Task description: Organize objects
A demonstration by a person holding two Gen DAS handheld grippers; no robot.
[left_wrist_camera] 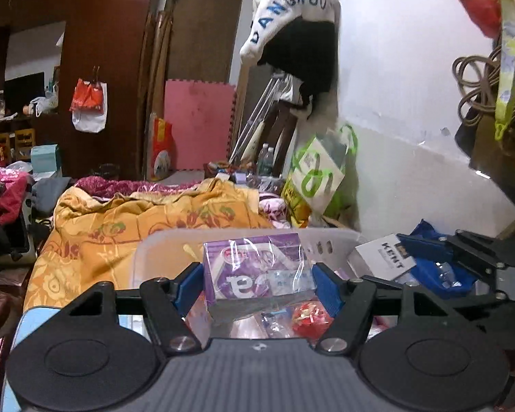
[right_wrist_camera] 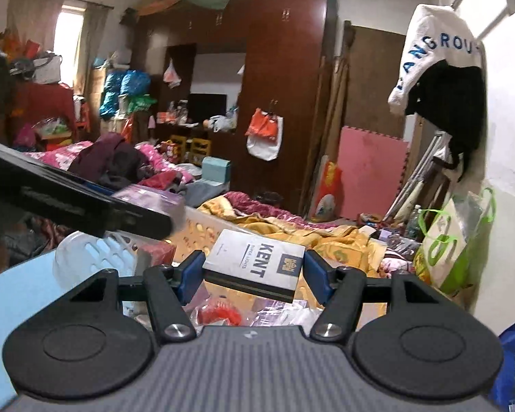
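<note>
- Grippers first: the left gripper (left_wrist_camera: 255, 285) has its blue pads (left_wrist_camera: 189, 286) pressed against both sides of a purple box (left_wrist_camera: 257, 267) wrapped in clear plastic, gripping it tight.
- Over on the other side, the right gripper (right_wrist_camera: 254, 274) clamps a white Kent carton (right_wrist_camera: 254, 267) between its blue pads (right_wrist_camera: 317, 281), the carton tilted with its dark edge facing the camera.
- Both packs hang just above a white plastic basket (left_wrist_camera: 329, 240), which sits on the bed with a slotted wall.
- Down in the basket, a red wrapped item (left_wrist_camera: 309, 316) lies among clear plastic packets, right below the purple box.
- From the left wrist view, the right gripper shows at the right edge (left_wrist_camera: 463, 250), Kent carton (left_wrist_camera: 384, 257) in its grasp, just beside a blue bag (left_wrist_camera: 439, 274).
- From the right wrist view, the left gripper (right_wrist_camera: 86, 206) crosses the frame at left, blurred, purple box (right_wrist_camera: 151, 199) at its tip above the basket rim (right_wrist_camera: 202, 226).
- Further back, an orange floral quilt (left_wrist_camera: 137, 226) is heaped over the bed behind the basket.
- Against the wall stands a green-and-white shopping bag (left_wrist_camera: 321, 171).
- Farther still, a pink foam mat (left_wrist_camera: 199, 120) leans by a dark wooden wardrobe (left_wrist_camera: 103, 51).
- Up high, a white garment with blue lettering (left_wrist_camera: 288, 3) hangs on the wall.
</note>
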